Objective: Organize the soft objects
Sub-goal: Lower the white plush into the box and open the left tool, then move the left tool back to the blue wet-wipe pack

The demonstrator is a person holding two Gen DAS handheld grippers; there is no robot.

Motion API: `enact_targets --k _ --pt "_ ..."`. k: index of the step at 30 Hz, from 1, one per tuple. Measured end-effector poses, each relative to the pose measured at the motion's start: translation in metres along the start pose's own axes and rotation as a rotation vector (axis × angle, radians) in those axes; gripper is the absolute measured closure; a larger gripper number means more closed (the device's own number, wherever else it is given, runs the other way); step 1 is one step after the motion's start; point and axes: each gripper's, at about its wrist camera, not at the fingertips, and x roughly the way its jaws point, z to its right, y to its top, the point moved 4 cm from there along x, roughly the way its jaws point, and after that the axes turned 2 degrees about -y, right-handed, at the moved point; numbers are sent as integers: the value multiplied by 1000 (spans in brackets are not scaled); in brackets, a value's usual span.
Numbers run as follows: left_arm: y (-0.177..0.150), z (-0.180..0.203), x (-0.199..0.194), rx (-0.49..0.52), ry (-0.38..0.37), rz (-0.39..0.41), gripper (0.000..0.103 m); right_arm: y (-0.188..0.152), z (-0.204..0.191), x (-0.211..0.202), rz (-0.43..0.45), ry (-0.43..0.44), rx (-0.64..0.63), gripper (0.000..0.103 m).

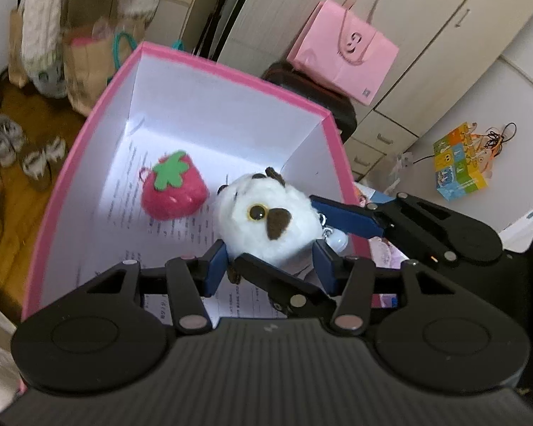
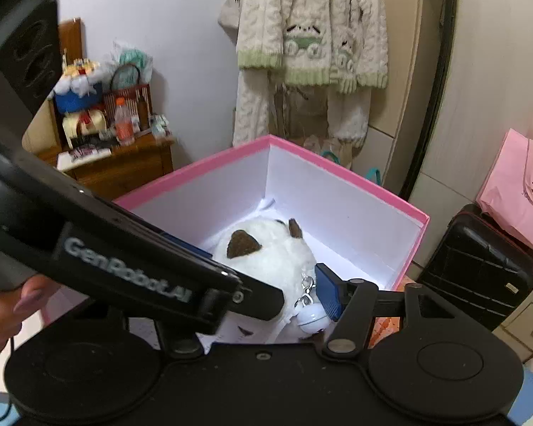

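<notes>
A pink paper shopping bag stands on a black suitcase against pale cabinet doors. Cream knitted sweaters hang on the wall, paper bags below them. A wooden side table holds an orange-capped bottle. Slippers lie on the wood floor; a colourful box sits on a white surface.

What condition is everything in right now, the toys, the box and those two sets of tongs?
White plush animal: held over the box, squeezed between tongs, keychain bell dangling.
Strawberry plush: lying loose on the box floor, untouched.
Pink box: open, no lid on, printed paper on its bottom.
Left tongs: closed on the white plush animal.
Right tongs: pads against the same plush.
</notes>
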Motion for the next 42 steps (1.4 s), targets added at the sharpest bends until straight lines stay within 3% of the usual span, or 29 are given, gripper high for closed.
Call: enact_targets --k 6,9,12,24,33,42 --pt "0 -10 18 -42 5 -52 53 -3 -3 13 -49 -23 -55 38" --pt "0 -9 17 -40 30 -35 47 -3 -4 19 -55 -47 -75 39" --pt "-3 -2 6 19 62 4 41 -5 -2 17 -51 -67 -75 38" --pt "-25 32 -70 237 151 164 37 -26 -4 -52 32 24 28 38" --pt "-57 75 -119 410 126 191 34 -38 -3 -104 36 83 104 38" --pt "-81 109 -156 487 42 154 30 -52 5 -163 81 109 149 37"
